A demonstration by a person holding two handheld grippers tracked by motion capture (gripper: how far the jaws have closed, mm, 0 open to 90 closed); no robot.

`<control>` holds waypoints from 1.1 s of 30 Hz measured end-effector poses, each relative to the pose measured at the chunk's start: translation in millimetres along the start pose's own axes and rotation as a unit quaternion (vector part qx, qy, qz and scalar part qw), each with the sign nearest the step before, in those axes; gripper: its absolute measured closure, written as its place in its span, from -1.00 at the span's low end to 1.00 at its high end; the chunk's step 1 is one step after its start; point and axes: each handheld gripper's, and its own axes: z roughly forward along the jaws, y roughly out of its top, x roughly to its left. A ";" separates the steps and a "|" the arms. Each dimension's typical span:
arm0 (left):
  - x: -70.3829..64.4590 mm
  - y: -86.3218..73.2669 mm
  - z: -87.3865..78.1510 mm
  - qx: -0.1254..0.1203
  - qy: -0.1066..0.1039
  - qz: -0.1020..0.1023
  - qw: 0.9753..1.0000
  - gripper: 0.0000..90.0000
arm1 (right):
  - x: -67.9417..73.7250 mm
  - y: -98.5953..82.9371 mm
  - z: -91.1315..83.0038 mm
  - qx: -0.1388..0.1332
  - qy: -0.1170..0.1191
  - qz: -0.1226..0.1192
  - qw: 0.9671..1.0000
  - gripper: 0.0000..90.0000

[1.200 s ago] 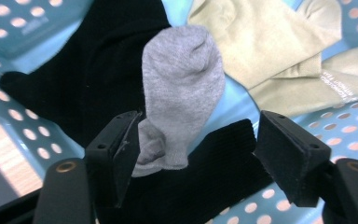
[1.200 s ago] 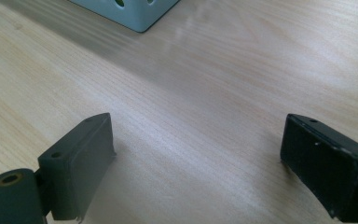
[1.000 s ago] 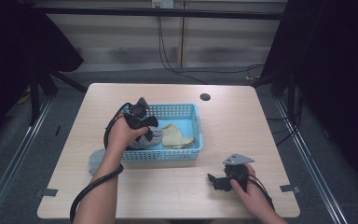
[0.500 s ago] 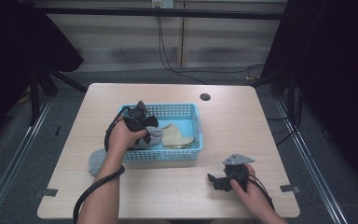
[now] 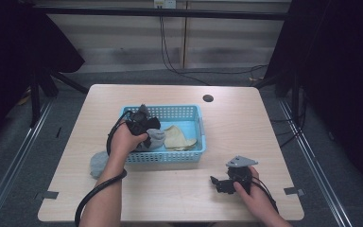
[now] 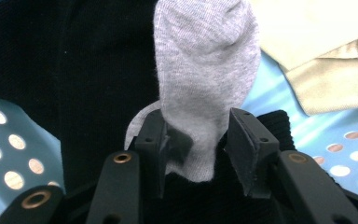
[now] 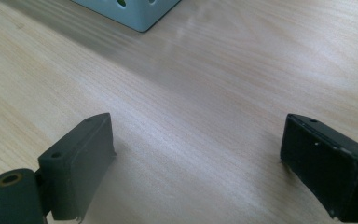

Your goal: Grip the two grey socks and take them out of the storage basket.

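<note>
A grey cloth (image 5: 98, 163) lies on the table (image 5: 179, 198) just left of the blue basket (image 5: 189, 112). The left gripper (image 6: 196, 140) is inside the basket, pinching a grey sock (image 6: 205, 79) over a black cloth (image 6: 98, 70). A tan cloth (image 5: 179, 138) lies beside them. The right gripper (image 7: 198, 158) rests wide open on the table, holding nothing.

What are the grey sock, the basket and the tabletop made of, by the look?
Grey sock: fine knit fabric, matte; tiny ribbed loops show, likely cotton blend. Basket: light blue moulded plastic, slightly glossy, walls and floor punched with round holes. Tabletop: pale wood-grain surface with soft sheen; laminate or veneer, can't tell which.
</note>
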 end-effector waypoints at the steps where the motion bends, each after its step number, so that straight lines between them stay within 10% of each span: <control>1: 0.1 0.1 0.0 0.000 0.000 -0.002 1.000 0.32 | 0.2 0.0 -0.2 0.001 0.000 0.001 1.000 -0.80; 18: -4.7 4.0 -2.4 0.010 0.000 0.000 1.000 0.79 | 0.1 0.1 0.2 -0.001 0.000 0.001 1.000 -0.80; 33: -14.5 15.7 -37.2 0.005 0.011 0.022 1.000 0.84 | 0.0 0.0 0.0 0.000 0.000 0.000 1.000 -0.80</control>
